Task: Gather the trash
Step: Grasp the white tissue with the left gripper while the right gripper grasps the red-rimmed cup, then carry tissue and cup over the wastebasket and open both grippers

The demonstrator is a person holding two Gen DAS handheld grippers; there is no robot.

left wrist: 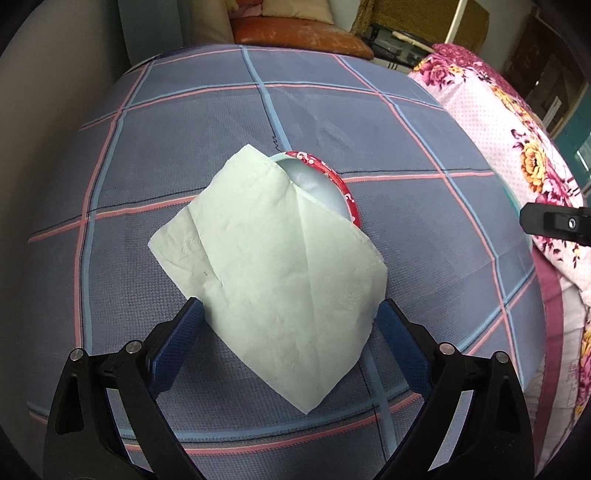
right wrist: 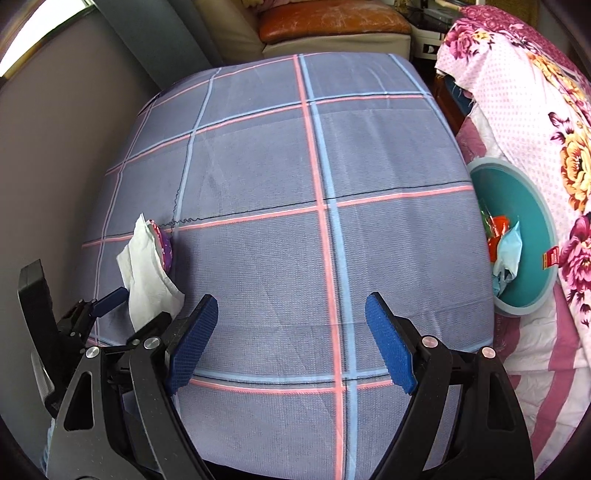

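A pale green tissue (left wrist: pixel 273 251) lies draped over a red-rimmed paper cup (left wrist: pixel 332 177) on the checked bedsheet (left wrist: pixel 388 147). My left gripper (left wrist: pixel 291 310) points down at it with its blue pads wide apart at the tissue's two side edges; the tissue covers both pad tips, and I see no squeeze. From the right wrist view the tissue (right wrist: pixel 147 273) and cup (right wrist: pixel 165 248) sit at the far left beside the left gripper (right wrist: pixel 140 314). My right gripper (right wrist: pixel 291 325) hangs open over bare sheet, holding nothing.
A teal bin (right wrist: pixel 532 206) with orange and light blue trash stands right of the bed, against a pink floral quilt (right wrist: pixel 517 103). A grey wall (right wrist: pixel 55 147) runs along the left. A brown cushion (right wrist: pixel 332 18) lies beyond the bed's far end.
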